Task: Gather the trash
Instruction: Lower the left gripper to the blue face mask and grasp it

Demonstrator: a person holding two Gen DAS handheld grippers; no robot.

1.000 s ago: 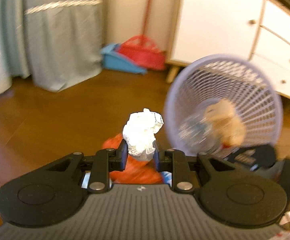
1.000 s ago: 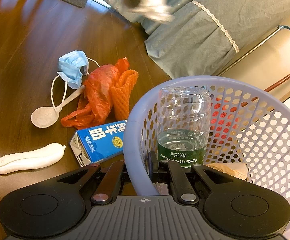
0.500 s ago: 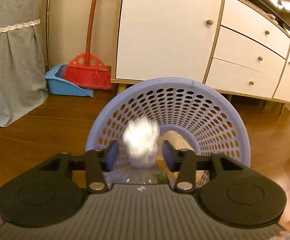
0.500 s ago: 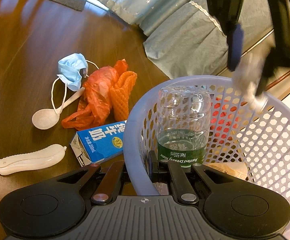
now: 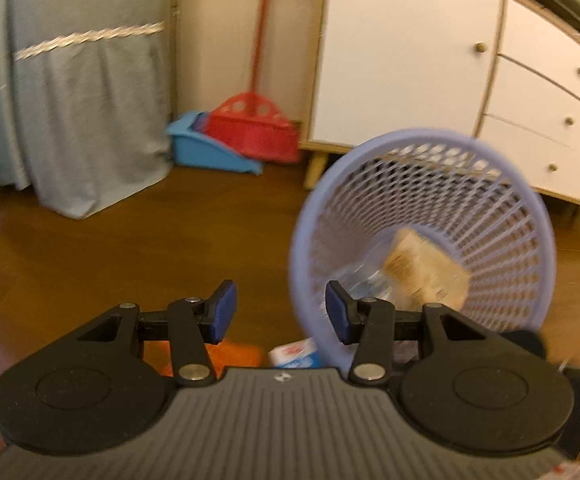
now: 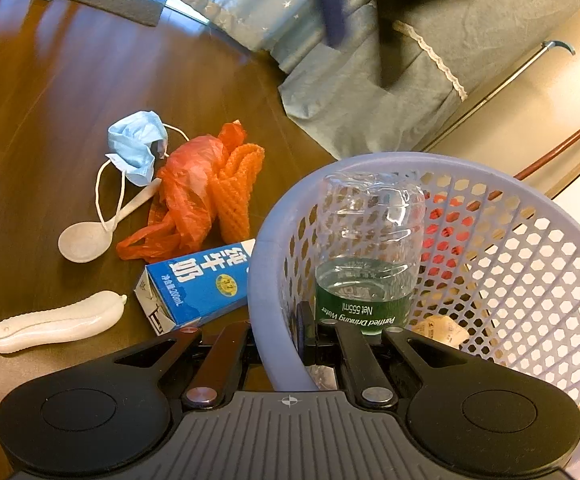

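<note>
Left gripper (image 5: 277,314) fingers wide apart, nothing between them, view blurred. Right gripper (image 6: 277,344) fingers clamped narrow on the near rim of the lilac basket (image 6: 267,280), one finger outside, one inside. Judged step: fetch the next piece of litter. To do it well, keep the right grip firm so the basket stays tilted and steady, keep the left fingers wide, drop straight over one item, close on its middle. Nearest is the blue milk carton (image 6: 201,284), touching the basket wall just left of the right fingers. Beyond it: orange plastic bag (image 6: 193,196), face mask (image 6: 137,146), spoon (image 6: 89,236). Water bottle (image 6: 370,248) and crumpled wrapper (image 6: 442,330) already inside the basket
</note>
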